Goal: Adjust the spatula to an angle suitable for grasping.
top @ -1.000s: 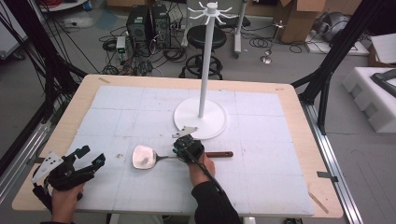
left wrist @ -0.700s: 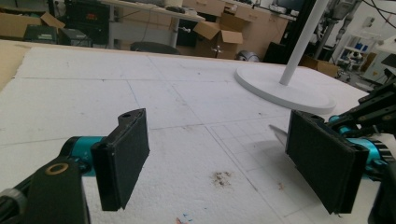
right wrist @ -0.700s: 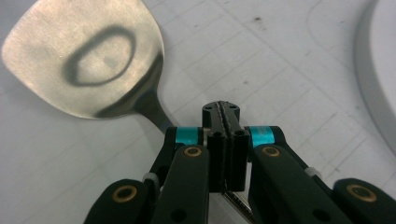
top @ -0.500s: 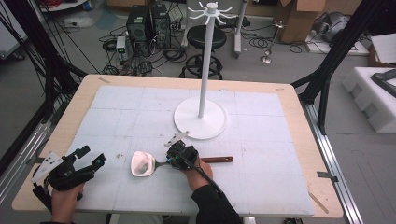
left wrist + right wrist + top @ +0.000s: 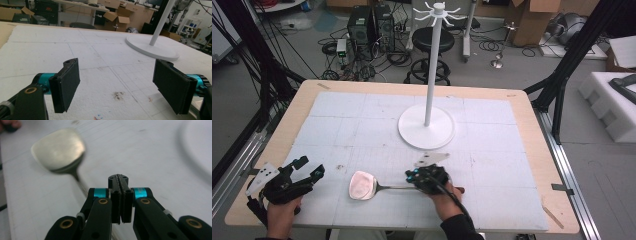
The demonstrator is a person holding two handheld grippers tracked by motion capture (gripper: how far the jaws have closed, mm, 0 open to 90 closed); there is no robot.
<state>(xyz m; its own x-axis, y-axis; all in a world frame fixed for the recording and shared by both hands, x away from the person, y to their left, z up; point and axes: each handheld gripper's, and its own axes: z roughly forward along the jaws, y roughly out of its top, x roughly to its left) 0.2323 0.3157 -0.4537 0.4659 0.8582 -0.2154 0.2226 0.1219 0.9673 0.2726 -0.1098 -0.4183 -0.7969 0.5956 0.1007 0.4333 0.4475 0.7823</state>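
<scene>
A spatula with a shiny metal head [image 5: 362, 185] and a dark handle lies flat near the table's front edge. Its head [image 5: 58, 150] looks blurred in the right gripper view. My right gripper [image 5: 412, 179] sits over its thin shaft with the jaws pressed together [image 5: 119, 180]. The shaft runs under the left finger toward the base of the pads, and the contact itself is hidden. My left gripper [image 5: 311, 167] rests at the front left, apart from the spatula. Its jaws [image 5: 116, 66] stand wide open with nothing between them.
A white hook stand [image 5: 426, 127] rises from a round base at the table's middle, its base [image 5: 152, 47] ahead and right in the left gripper view. White foam sheet [image 5: 492, 165] covers the wooden table. Cables, a stool and boxes lie beyond the far edge.
My right gripper has moved right and toward the near edge, and the spatula has come with it. The left gripper has stayed put.
</scene>
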